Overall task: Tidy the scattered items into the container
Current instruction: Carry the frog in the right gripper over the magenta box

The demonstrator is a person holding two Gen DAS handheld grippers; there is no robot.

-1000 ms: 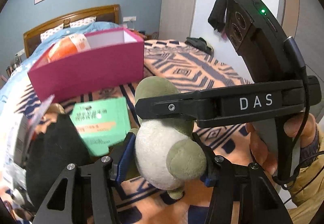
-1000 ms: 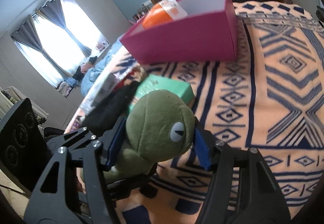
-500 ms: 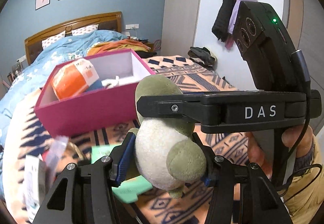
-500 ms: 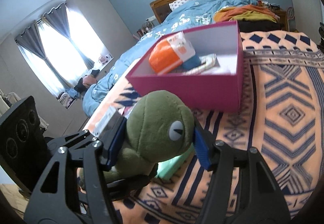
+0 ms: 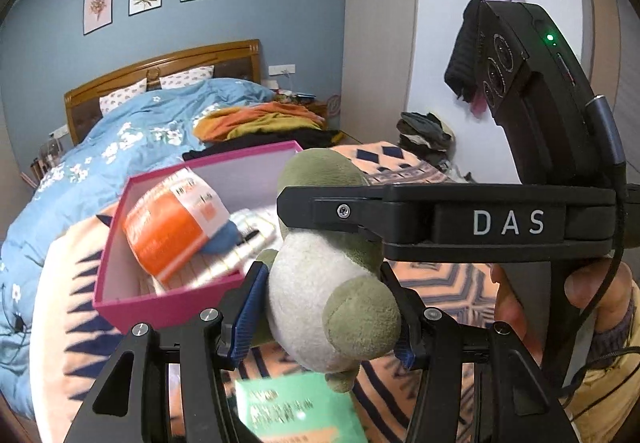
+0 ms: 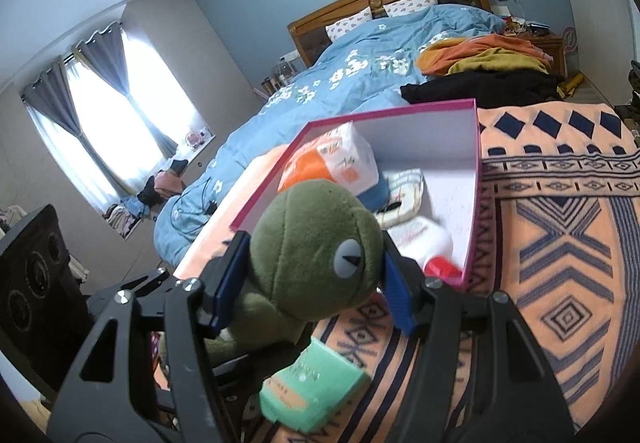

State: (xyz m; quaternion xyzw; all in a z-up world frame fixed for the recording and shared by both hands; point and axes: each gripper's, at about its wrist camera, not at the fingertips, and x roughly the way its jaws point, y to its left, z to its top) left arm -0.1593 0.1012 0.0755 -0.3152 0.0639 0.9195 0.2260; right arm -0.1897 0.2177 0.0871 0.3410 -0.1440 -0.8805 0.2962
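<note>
1. My left tongs (image 5: 326, 317) are clamped around the pale belly of a plush frog (image 5: 332, 283); its body bulges between the blue pads (image 5: 250, 317).
2. My right tongs (image 6: 314, 283) pinch the same toy by its dark green head (image 6: 316, 247), one blue pad on each side, with a white eye facing the right wrist camera.
3. So the frog hangs in the air, held at both ends, above a bed covered by an orange blanket (image 6: 560, 243) with navy geometric patterns.
4. In the left wrist view the right tongs' black body, lettered DAS, crosses in front of the frog's head, and the person's hand (image 5: 580, 291) grips its handle at the right edge.
5. The pink box (image 6: 474, 203), open at the top with white inner walls, rests on the blanket just beyond the frog.
6. Inside the box lie an orange and white packet (image 5: 172, 223), something blue, a pale striped pack, and a white item with a red end (image 6: 438, 267) near the close corner.
7. A mint green carton (image 6: 316, 391) lies on the blanket beneath the frog, outside the box.
8. Farther back are a blue flowered duvet (image 6: 360, 83), a heap of orange, yellow and black clothes and a wooden headboard.
</note>
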